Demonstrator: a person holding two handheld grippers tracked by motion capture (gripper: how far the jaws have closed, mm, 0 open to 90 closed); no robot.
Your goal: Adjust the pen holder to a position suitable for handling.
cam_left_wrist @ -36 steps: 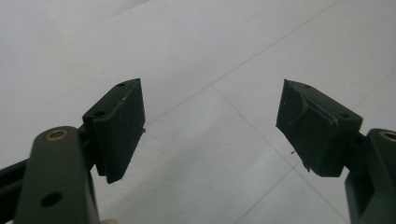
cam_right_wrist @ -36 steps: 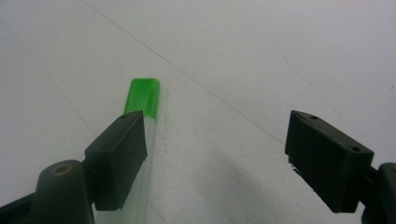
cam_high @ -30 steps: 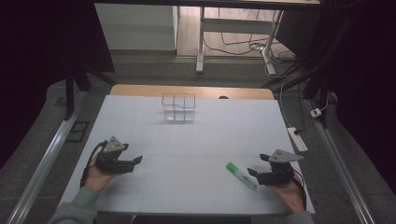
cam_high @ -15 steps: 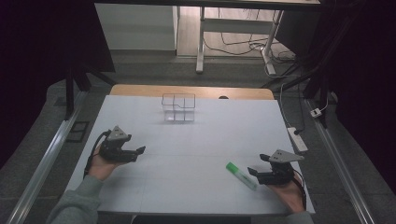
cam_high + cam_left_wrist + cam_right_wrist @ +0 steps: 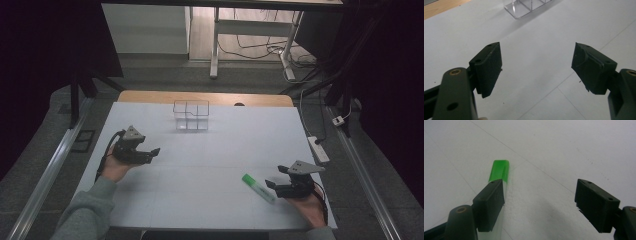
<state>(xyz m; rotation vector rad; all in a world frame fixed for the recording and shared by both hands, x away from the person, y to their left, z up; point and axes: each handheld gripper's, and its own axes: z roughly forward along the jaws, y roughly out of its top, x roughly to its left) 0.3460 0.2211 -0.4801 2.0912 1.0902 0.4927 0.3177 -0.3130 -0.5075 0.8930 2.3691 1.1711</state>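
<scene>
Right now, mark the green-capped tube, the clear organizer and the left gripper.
green-capped tube (image 5: pixel 257 187): high view, middle of its body.
clear organizer (image 5: pixel 191 115): high view, centre divider wall.
left gripper (image 5: pixel 536 65): left gripper view, midway between its fingertips.

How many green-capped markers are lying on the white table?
1. The green-capped marker lies on the white table near its front right, just beside the open right claw; in the right gripper view it sits by one jaw, not between them.
</scene>
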